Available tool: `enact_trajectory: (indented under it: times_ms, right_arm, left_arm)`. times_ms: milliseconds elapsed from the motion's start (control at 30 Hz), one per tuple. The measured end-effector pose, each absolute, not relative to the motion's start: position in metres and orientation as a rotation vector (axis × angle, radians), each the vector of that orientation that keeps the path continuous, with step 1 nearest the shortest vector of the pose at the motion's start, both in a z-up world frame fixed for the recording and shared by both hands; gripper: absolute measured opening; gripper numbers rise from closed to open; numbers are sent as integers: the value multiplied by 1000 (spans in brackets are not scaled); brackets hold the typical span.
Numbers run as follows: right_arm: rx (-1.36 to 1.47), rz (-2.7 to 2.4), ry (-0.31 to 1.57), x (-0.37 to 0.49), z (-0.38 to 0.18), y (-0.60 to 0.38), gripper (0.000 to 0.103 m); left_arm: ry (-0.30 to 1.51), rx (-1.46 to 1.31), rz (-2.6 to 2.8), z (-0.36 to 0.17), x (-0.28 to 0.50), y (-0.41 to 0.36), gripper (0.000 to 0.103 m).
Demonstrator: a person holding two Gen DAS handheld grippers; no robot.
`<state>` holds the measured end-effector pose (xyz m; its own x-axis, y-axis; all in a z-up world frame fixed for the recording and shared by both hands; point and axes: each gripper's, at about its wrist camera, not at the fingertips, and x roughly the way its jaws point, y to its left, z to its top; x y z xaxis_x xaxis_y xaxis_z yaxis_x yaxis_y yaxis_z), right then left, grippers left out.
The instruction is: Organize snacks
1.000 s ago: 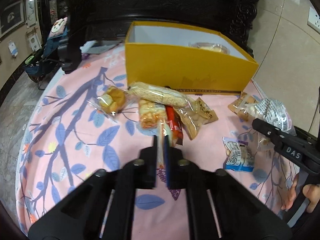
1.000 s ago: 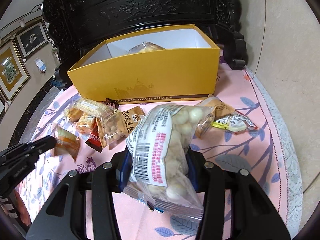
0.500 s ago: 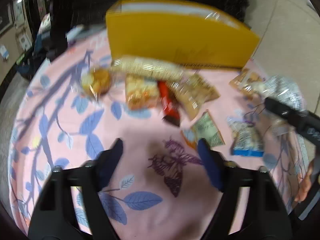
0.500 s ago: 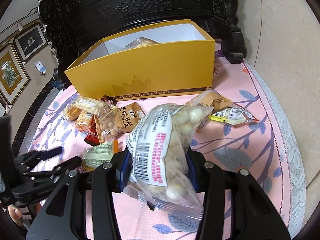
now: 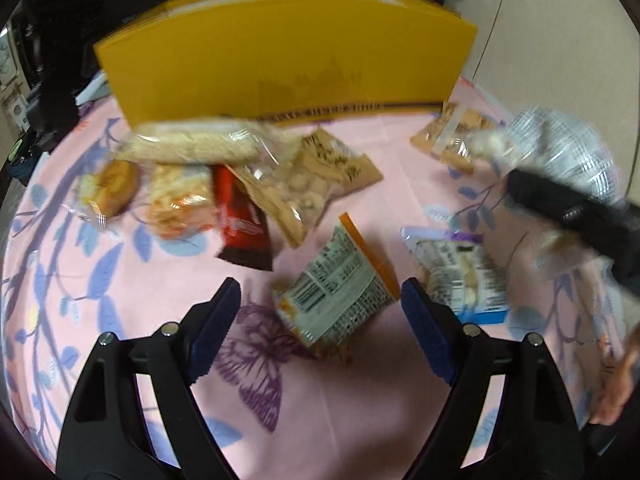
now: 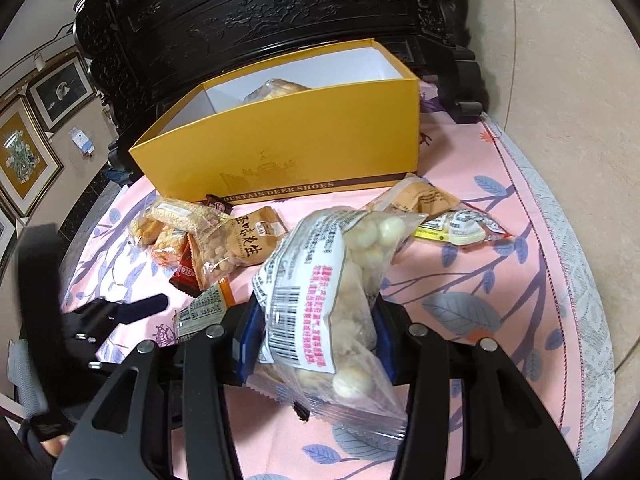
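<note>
From my left tool (image 5: 320,308) I see its blue pads spread wide and opening further, and the orange-edged snack packet (image 5: 340,292) lies flat on the pink bench (image 5: 360,420) right between them, touched by neither pad. That is the relation my next move hangs on: the packet sits dead ahead at twelve o'clock from the tool, just beyond the fingertips, with its long axis running from about seven o'clock to one o'clock, so it lies skewed across the gap, not square to it. I judge I will want to roll the wrist a little so the pads meet its long sides. Beyond it at eleven o'clock sits a loose cluster of snacks, among them the red wrapper (image 5: 240,220) and the brown peanut bag (image 5: 316,184), and the yellow box (image 5: 280,68) stands behind them at twelve. At two o'clock of the packet lies a blue-trimmed packet (image 5: 460,276), close enough to snag. Further right, my right tool (image 6: 312,344) is pinching a clear bag of white balls (image 6: 344,300) upright between its pads, so it is busy; the left is plainly the nearer hand for the orange-edged packet, which the right view shows at ten o'clock, beside the left tool's finger.
</note>
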<state>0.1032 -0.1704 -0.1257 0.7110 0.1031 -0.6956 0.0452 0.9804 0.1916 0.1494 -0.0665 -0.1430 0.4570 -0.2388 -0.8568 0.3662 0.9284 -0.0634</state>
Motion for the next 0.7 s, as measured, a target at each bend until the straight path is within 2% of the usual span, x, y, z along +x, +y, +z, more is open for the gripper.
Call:
enact_trajectory:
  times_ms: [133,200,233,367,467,700]
  right_arm:
    - [214,24,780,102,-126,-177,48]
    - [219,25,784,102,-127,-178,48]
    - [220,28,785,101,-128,-178,48]
    - [217,32,788,99,-128,-175,48]
    - [213,31,783,96,-126,-175,48]
    - [201,46,776,93,-122,-168,48]
  left_arm:
    - [980,191,-351,-155,143,-77,84]
    - [972,167,-338,-155,143,-76,78]
    - [963,163,-332,-155,143,-76,67]
    - [952,152,-335,-154,139,-78,40]
    - [953,98,-334,-152,133,-70,35]
    - [907,5,-308,-126,118,-35,34]
